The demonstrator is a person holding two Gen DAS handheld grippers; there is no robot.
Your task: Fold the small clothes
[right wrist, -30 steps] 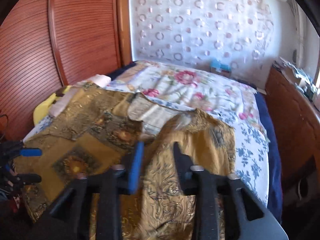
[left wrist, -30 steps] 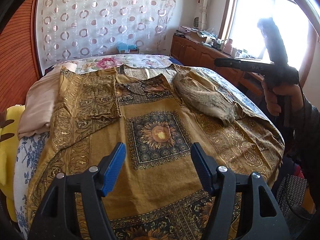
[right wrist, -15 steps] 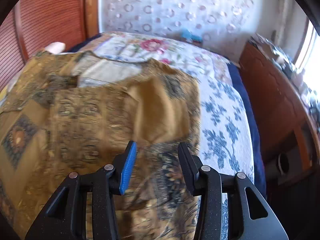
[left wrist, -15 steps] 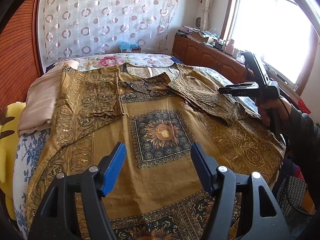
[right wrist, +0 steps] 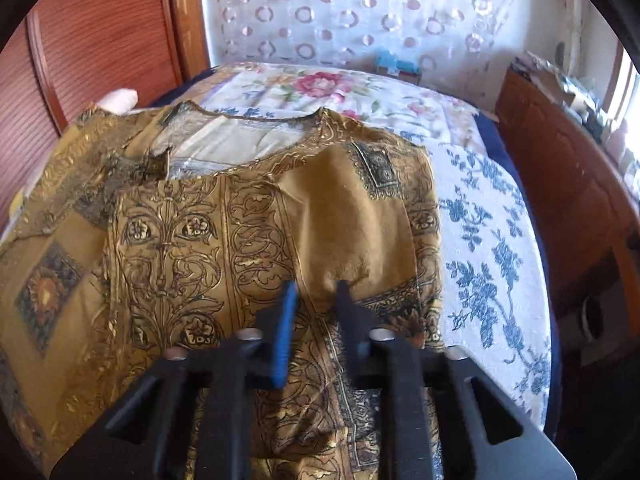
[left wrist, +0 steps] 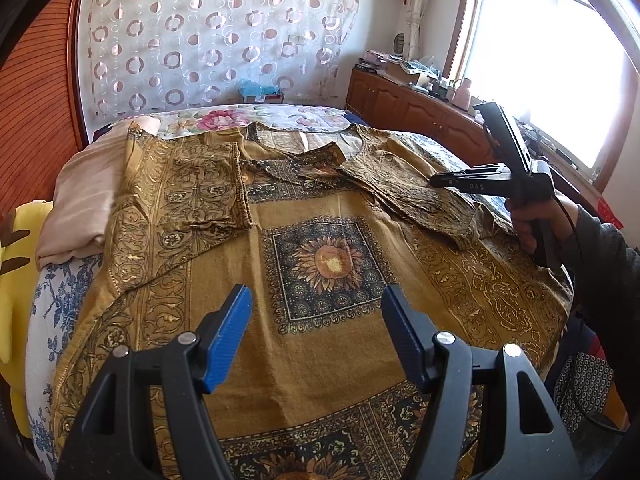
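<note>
A mustard shirt (left wrist: 328,264) with dark ornate borders and a sunflower square lies spread on the bed, both sleeves folded in over its body. My left gripper (left wrist: 316,312) hovers open above the lower front, nothing between its blue pads. My right gripper (right wrist: 316,292) is down on the shirt (right wrist: 180,240) at its right side. Its jaws are closing, with a pucker of the mustard cloth pinched between the tips. In the left wrist view the right gripper (left wrist: 434,179) rests on the folded right sleeve, with a hand and a dark sleeve behind it.
The bed cover (right wrist: 480,240) is white with blue flowers and shows to the right of the shirt. A folded pink cloth (left wrist: 80,208) and a yellow soft thing (left wrist: 12,280) lie at the bed's left edge. A wooden cabinet (left wrist: 420,116) runs under the window.
The right gripper came down from above the bed onto the shirt's right side, and the right sleeve now lies flatter. Its jaws narrowed on the cloth. The left gripper stayed still.
</note>
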